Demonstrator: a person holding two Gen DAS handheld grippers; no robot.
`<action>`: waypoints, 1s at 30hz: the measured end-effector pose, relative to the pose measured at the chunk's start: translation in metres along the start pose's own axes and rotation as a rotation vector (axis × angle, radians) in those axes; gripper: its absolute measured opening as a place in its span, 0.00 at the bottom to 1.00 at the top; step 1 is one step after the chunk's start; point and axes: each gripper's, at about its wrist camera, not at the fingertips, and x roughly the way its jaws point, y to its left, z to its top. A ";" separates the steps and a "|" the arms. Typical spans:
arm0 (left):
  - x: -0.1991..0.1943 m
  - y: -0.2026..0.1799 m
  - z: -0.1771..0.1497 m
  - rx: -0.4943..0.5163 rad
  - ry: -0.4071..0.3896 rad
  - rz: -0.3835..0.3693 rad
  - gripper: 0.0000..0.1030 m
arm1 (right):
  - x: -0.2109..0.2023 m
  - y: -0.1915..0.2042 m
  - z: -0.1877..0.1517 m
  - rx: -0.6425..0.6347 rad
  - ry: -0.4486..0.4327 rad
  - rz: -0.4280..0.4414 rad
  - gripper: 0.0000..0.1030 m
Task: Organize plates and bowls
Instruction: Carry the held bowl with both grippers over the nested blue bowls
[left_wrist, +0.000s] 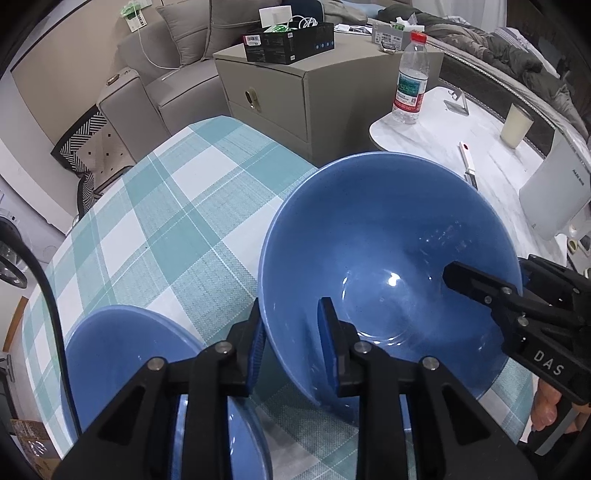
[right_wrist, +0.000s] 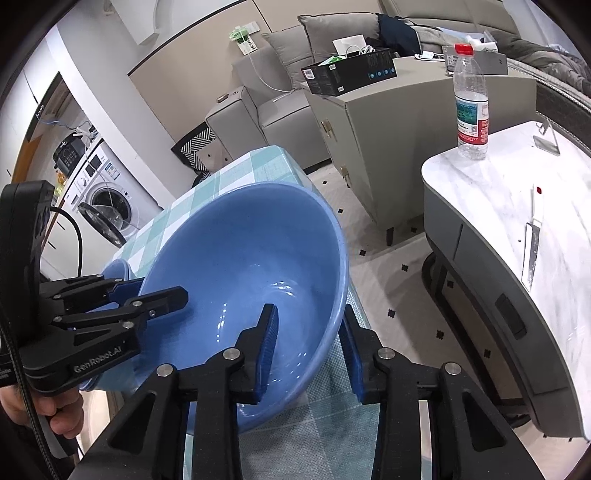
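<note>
The second, smaller blue bowl (left_wrist: 122, 354) is cut off by the bottom edge of the left wrist view and partly covered by the left gripper's fingers (left_wrist: 255, 343); in the right wrist view only a sliver of it (right_wrist: 118, 271) shows behind the large blue bowl (right_wrist: 251, 258). The large bowl hides the part of the checked desk (left_wrist: 166, 221) beneath it. The person's hand (right_wrist: 62, 413) is cropped at the left edge. The water bottle's label (left_wrist: 408, 92) is too small to read.
</note>
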 end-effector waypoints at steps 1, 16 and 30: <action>-0.002 0.000 0.000 0.001 -0.002 -0.001 0.25 | -0.001 -0.001 0.000 0.002 -0.001 0.000 0.32; -0.030 0.004 -0.004 -0.015 -0.057 -0.012 0.25 | -0.020 0.010 0.002 -0.020 -0.037 0.016 0.32; -0.082 0.020 -0.016 -0.053 -0.162 -0.030 0.25 | -0.065 0.037 0.003 -0.076 -0.129 0.072 0.32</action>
